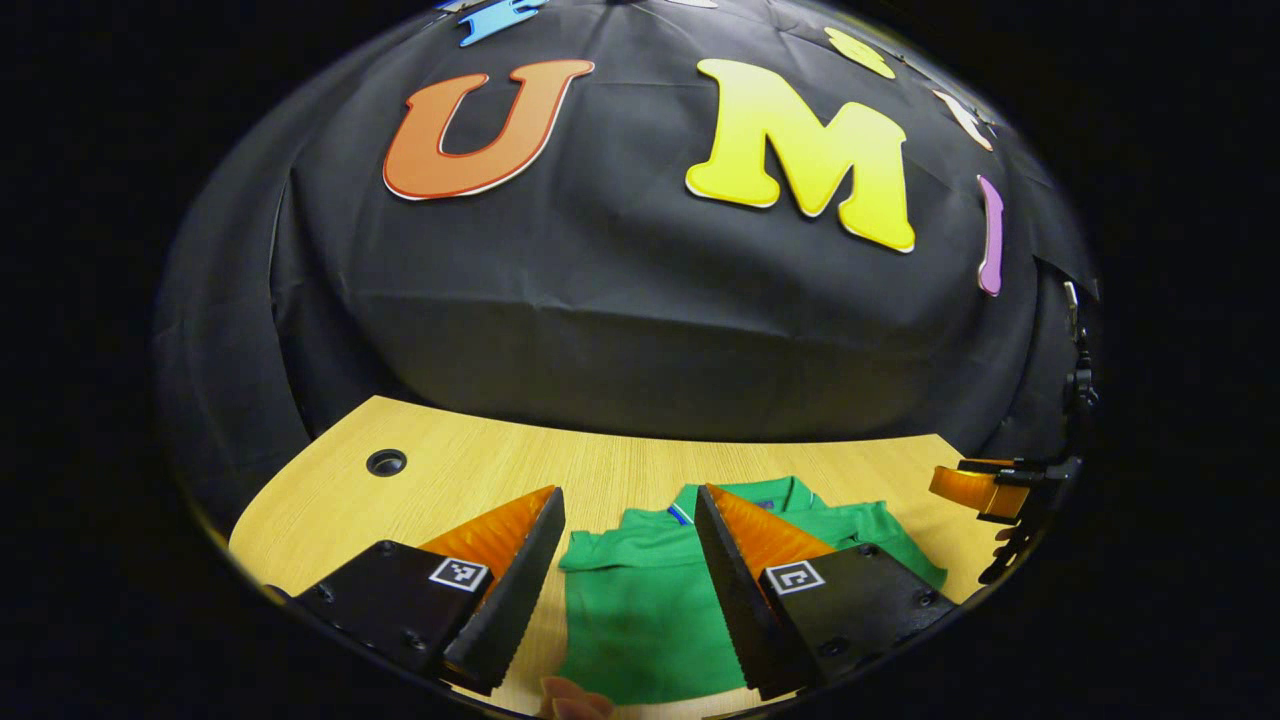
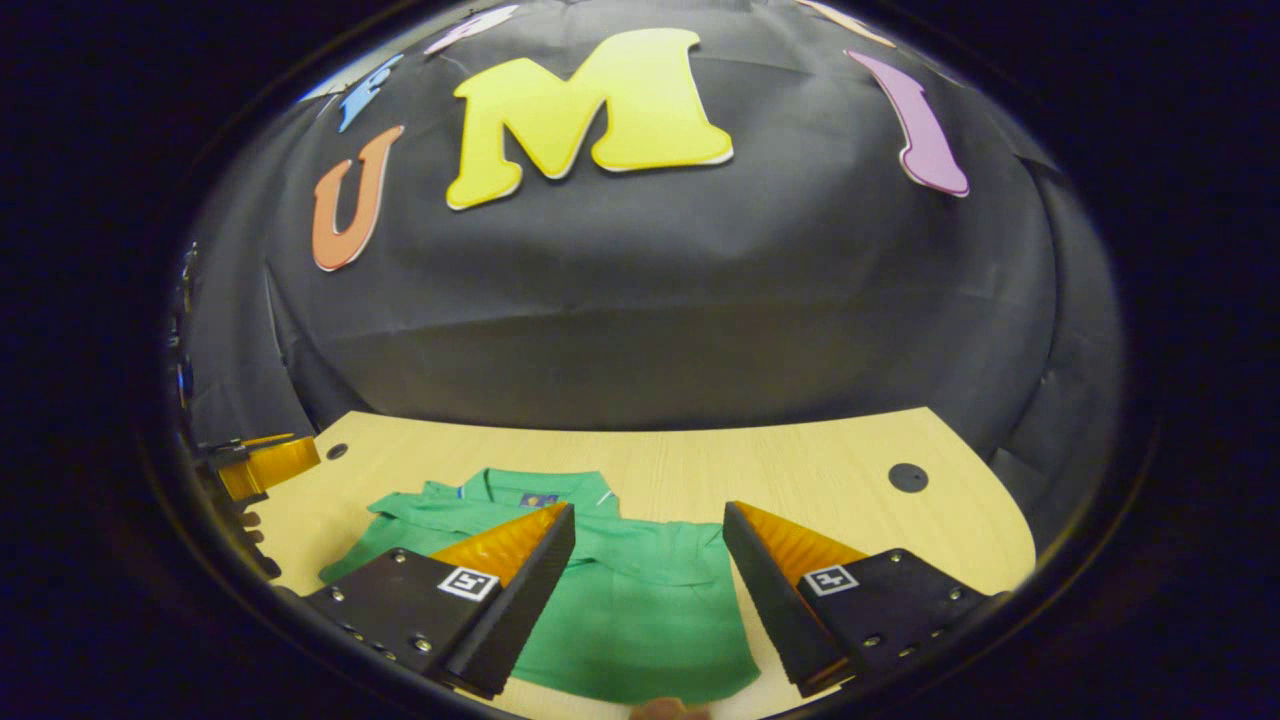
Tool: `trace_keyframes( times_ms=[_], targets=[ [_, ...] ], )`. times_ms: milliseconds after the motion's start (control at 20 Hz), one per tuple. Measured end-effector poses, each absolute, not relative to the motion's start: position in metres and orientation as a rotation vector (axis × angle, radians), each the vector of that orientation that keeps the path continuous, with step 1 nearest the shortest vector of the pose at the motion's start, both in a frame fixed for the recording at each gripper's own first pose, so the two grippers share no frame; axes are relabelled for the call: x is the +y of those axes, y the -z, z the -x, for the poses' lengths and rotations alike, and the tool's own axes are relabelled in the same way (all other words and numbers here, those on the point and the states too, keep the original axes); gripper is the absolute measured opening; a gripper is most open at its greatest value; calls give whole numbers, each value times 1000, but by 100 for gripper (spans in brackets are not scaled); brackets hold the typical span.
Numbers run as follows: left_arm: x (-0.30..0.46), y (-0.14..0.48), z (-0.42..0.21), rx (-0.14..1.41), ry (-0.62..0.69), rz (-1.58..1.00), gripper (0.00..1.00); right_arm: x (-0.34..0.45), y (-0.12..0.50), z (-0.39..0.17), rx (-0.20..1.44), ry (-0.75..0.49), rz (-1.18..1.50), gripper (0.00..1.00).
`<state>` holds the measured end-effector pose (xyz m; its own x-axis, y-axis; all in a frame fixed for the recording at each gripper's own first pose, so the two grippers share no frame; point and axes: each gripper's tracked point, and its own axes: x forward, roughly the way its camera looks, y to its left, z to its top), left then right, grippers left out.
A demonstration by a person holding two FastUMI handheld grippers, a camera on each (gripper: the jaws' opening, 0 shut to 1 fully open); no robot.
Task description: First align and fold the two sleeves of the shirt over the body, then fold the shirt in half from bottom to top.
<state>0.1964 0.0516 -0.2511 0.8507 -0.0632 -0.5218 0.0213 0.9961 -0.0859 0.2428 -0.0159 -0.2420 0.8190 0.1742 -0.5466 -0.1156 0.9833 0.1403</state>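
A green polo shirt (image 1: 640, 610) lies on the wooden table (image 1: 620, 465), its collar (image 1: 770, 495) toward the booth wall. In the left gripper view my left gripper (image 1: 628, 492) hangs open over the shirt's left shoulder, holding nothing. My right gripper (image 1: 985, 488) shows small at the far right edge. In the right gripper view the right gripper (image 2: 649, 507) is open above the shirt (image 2: 640, 610), right of the collar (image 2: 530, 488), and holds nothing. The left gripper (image 2: 265, 465) sits at the far left. The shirt looks compact, with a straight near edge; its folds are unclear.
The table has a round cable hole (image 1: 386, 462) at the back left and a capped one (image 2: 907, 477) at the back right. A fingertip of a hand (image 1: 575, 702) pokes in at the bottom edge. The black cloth wall stands right behind the table.
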Motion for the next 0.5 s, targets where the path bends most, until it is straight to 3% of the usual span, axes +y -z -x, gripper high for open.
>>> trace_keyframes(
  times_ms=[500],
  targets=[
    [47, 187, -66, 492, 38, 7, 89, -2, 173, -110, 501, -200, 12, 94]
  ],
)
